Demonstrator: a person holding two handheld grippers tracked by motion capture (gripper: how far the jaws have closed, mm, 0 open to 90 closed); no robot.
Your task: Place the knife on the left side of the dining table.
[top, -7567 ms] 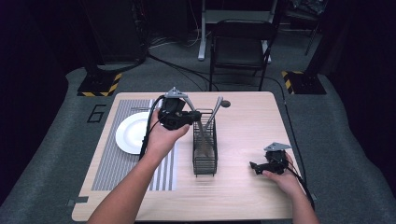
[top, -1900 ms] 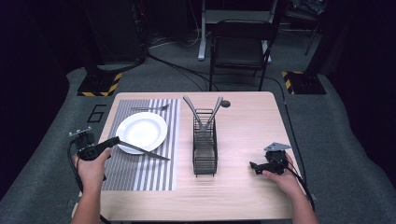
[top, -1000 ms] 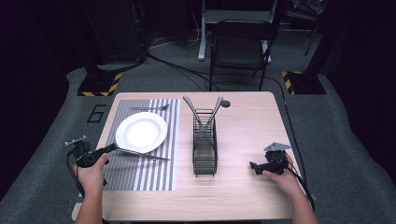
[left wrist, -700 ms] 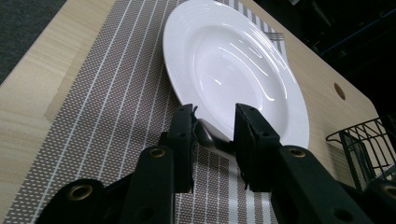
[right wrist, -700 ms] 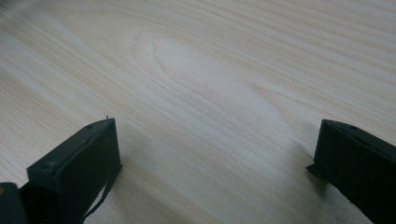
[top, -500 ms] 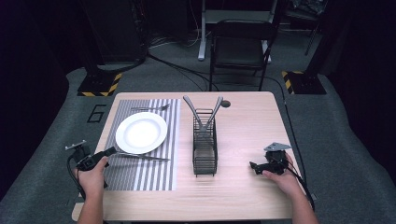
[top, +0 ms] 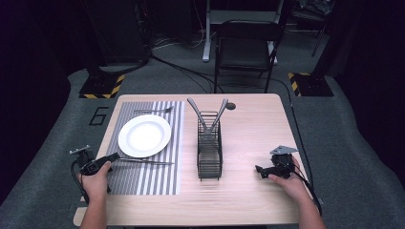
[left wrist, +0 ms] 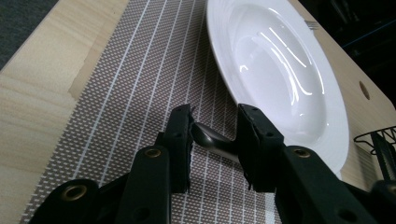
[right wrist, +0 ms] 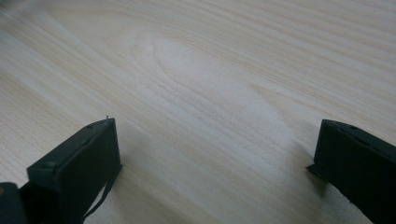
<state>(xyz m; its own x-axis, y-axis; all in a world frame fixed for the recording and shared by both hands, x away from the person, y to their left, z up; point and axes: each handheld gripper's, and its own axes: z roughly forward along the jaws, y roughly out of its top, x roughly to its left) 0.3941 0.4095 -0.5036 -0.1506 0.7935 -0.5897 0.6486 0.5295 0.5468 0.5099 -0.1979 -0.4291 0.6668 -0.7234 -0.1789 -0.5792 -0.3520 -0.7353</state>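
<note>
left gripper [left wrist: 212, 140]: jaws just opening, slack | knife handle [left wrist: 212, 138] between them, touching one pad | right gripper [right wrist: 215, 163]: wide

Table [top: 248, 191] lit from overhead, surroundings dark; glare on plate [left wrist: 280, 70]; high view soft, low-res.

left gripper [top: 114, 156] jaws opening, right gripper [top: 259, 169] jaws wide

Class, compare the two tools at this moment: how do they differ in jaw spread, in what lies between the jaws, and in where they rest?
The left tool has narrow jaws, just opening, around a knife handle on the striped placemat. The right tool has jaws spread wide with bare wooden table between them. Both are black, two-jawed and hand-held low over the table.
</note>
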